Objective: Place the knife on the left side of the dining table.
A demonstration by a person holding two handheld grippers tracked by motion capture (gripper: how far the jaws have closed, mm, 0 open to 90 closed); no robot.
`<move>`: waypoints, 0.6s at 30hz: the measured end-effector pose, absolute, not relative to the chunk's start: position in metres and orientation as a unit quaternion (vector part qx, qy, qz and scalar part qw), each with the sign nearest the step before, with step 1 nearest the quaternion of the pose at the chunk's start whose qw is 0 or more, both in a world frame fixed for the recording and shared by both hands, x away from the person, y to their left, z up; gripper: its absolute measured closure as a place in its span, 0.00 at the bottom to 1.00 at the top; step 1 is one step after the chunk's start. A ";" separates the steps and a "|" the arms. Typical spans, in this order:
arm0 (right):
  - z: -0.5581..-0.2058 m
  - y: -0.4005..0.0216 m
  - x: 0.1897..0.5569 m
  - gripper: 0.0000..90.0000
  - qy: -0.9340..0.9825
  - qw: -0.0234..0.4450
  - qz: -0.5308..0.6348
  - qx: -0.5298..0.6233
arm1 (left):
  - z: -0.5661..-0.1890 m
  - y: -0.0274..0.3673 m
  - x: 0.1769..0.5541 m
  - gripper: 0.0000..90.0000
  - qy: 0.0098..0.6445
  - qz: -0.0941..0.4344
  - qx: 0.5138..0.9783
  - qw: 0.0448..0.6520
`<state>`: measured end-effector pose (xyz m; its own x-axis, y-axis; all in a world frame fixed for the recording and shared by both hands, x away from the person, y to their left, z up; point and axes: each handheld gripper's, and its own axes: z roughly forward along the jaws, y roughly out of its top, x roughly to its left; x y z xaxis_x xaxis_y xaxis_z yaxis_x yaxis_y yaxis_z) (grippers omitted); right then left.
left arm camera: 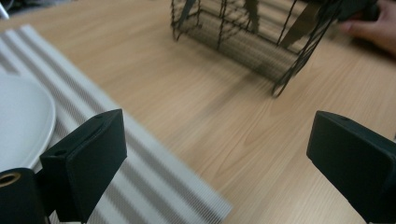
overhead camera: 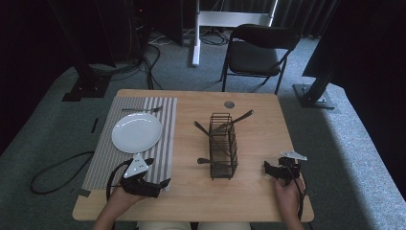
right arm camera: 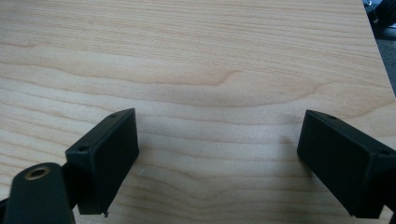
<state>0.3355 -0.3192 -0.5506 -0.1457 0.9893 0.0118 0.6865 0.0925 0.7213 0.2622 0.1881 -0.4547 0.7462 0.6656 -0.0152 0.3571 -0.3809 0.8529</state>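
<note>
Both my grippers rest low near the front edge of the table (overhead camera: pixel 191 201), nothing in either. Left gripper (overhead camera: pixel 158 173): jaws spread wide, empty, over the near corner of the striped placemat (overhead camera: pixel 165 139), aimed toward the wire basket (overhead camera: pixel 223 146). Right gripper (overhead camera: pixel 269 167): jaws likewise wide apart over bare wood, just right of the basket. The basket stands upright at mid-table, between my two hands, holding several pieces of cutlery; one handle (overhead camera: pixel 207 161) pokes out of its near left side, others (overhead camera: pixel 239 117) lean out of the top at the far end. A white plate (overhead camera: pixel 136 132) sits on the placemat, a fork (overhead camera: pixel 141 109) beyond it. Judgement: the cutlery is stiff, thin, smooth metal, light but likely slippery between flat pads; best pinched across the handle, near its middle. The basket looks light and may shift or tip if a piece snags the wires on the way out.
</note>
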 end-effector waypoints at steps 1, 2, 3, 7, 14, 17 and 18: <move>-0.551 -0.319 0.336 0.13 0.695 0.252 0.300 0.603 | -0.452 0.186 0.262 0.06 0.310 0.167 0.814 0.462; -0.551 -0.319 0.335 0.13 0.695 0.252 0.300 0.603 | -0.450 0.183 0.261 0.06 0.307 0.170 0.814 0.463; -0.551 -0.319 0.336 0.13 0.695 0.252 0.300 0.603 | -0.449 0.181 0.261 0.06 0.304 0.174 0.814 0.463; -0.551 -0.319 0.336 0.13 0.695 0.252 0.300 0.603 | -0.444 0.169 0.259 0.07 0.289 0.173 0.816 0.470; -0.551 -0.319 0.336 0.13 0.695 0.252 0.300 0.603 | -0.433 0.150 0.256 0.07 0.268 0.173 0.810 0.492; -0.551 -0.319 0.336 0.13 0.694 0.252 0.300 0.603 | -0.427 0.143 0.255 0.07 0.259 0.174 0.809 0.499; -0.551 -0.319 0.336 0.13 0.694 0.252 0.300 0.603 | -0.427 0.143 0.255 0.07 0.259 0.174 0.809 0.499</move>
<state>0.3355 -0.3192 -0.5506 -0.1450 0.9894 0.0120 0.6863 0.0919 0.7215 0.2546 0.1432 -0.4271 0.8057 0.5918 0.0234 0.2448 -0.3688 0.8967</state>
